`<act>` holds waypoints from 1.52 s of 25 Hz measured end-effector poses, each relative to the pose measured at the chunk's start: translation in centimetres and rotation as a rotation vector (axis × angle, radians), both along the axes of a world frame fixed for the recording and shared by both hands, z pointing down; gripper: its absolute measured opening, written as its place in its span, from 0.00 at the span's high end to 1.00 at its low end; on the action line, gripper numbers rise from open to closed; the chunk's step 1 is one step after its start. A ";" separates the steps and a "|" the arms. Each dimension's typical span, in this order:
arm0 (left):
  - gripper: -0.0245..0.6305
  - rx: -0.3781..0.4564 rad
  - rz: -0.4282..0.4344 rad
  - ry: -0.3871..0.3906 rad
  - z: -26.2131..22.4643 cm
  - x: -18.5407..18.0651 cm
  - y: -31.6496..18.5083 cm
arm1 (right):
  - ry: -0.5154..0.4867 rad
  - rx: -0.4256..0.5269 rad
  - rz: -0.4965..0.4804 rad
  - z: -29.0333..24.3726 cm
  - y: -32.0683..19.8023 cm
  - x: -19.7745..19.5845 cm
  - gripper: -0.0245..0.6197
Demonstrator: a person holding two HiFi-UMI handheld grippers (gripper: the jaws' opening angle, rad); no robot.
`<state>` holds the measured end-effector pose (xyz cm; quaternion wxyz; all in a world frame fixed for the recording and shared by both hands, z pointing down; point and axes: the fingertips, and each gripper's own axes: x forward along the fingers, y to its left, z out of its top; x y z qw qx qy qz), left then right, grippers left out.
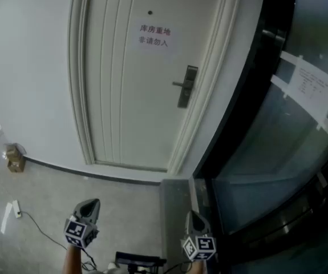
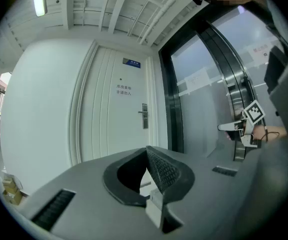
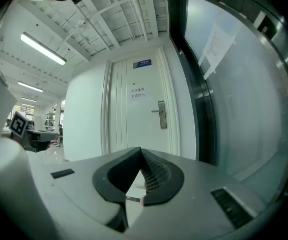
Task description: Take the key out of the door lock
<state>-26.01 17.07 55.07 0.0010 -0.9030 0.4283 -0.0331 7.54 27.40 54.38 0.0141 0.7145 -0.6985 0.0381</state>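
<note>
Head view: door lock [image 1: 186,86] stands far off, key too small to discern.

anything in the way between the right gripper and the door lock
Nothing visible does: only grey floor lies between the right gripper and the silver lock plate on the white door. The key is too small to see.

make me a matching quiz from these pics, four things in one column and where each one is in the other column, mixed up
Things:
1 sign
2 lock handle
3 cardboard box
4 taped sheet

Places:
a on the floor by the wall, left of the door
b on the glass at the right
c upper middle of the door
d near the right edge of the door

Pairs: 1-c, 2-d, 3-a, 4-b
</note>
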 end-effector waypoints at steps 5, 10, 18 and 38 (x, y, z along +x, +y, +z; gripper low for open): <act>0.95 0.005 0.005 -0.001 -0.1 1.1 -0.3 | -0.025 0.016 -0.022 0.4 -0.4 0.7 0.95; 0.95 0.007 0.008 -0.004 -0.2 2.6 -0.4 | -0.006 0.003 -0.014 0.1 -0.4 2.0 0.95; 0.95 0.008 0.002 -0.009 -0.2 5.8 -0.4 | 0.001 0.009 -0.042 0.5 -0.8 4.7 0.95; 0.95 0.006 -0.025 -0.046 0.4 12.4 -3.5 | -0.045 0.002 -0.066 2.3 -3.0 11.5 0.95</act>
